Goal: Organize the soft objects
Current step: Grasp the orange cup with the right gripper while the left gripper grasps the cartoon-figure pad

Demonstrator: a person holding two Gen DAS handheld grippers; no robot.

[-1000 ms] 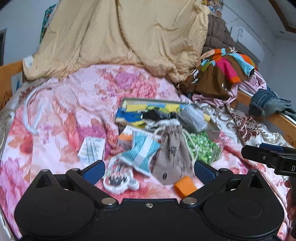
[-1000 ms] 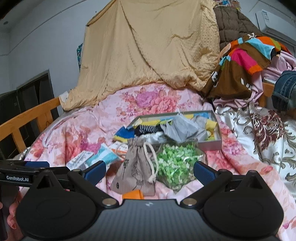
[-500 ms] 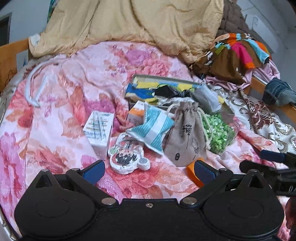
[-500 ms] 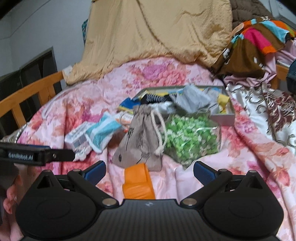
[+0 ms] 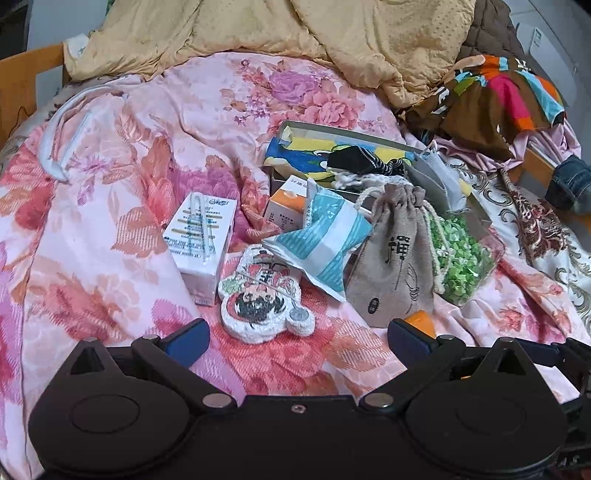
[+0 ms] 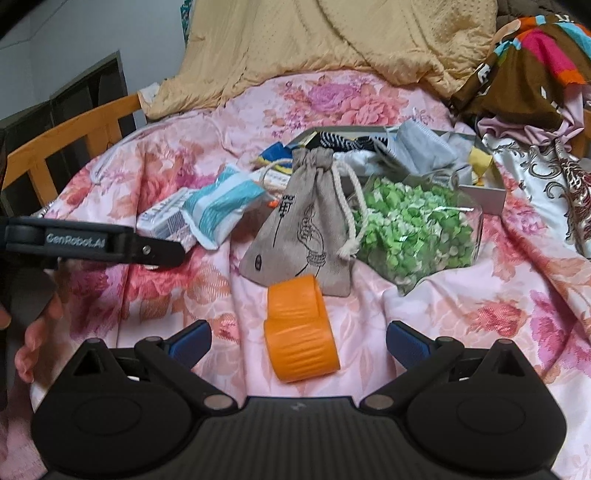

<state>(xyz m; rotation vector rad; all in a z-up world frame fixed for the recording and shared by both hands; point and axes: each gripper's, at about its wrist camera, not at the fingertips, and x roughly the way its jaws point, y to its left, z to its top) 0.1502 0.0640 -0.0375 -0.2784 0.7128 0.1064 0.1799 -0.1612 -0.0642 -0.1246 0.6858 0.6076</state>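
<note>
Bed: the pink floral bedspread (image 5: 110, 229) carried everything, with a tan quilted blanket (image 5: 295, 33) heaped at the far end.
Grey tray: the shallow grey cardboard box (image 6: 491, 194) sat beyond the loose pile, already holding socks and cloth pieces; judged to be the sorting target.
Green bag: the clear bag of green paper bits (image 6: 413, 229) lay against the tray's near wall, touching the pouch's cord.
Pouch: the beige drawstring linen pouch (image 6: 303, 229) lay flat between the green bag and the striped packet.
Striped packet: the teal-and-white striped soft packet (image 5: 325, 240) leaned over the pouch's left edge.
White carton: the small white printed carton (image 5: 201, 240) stood left of the pile.
Plush tag: the flat white cartoon-figure plush (image 5: 264, 295) lay just in front of the left gripper (image 5: 297, 334).
Orange piece: the orange ribbed soft roll (image 6: 301, 328) lay between the fingers of the right gripper (image 6: 297, 338).
Change: over the last second both cameras had dropped and closed in on the pile; the orange roll, then barely visible at the frame edge, now sat fully inside the right jaws' span.
Jaws: both pairs were spread wide, holding nothing.
Meaning: no soft item looked moved yet; the right hand seemed lined up for a first pick of the orange roll.
</note>
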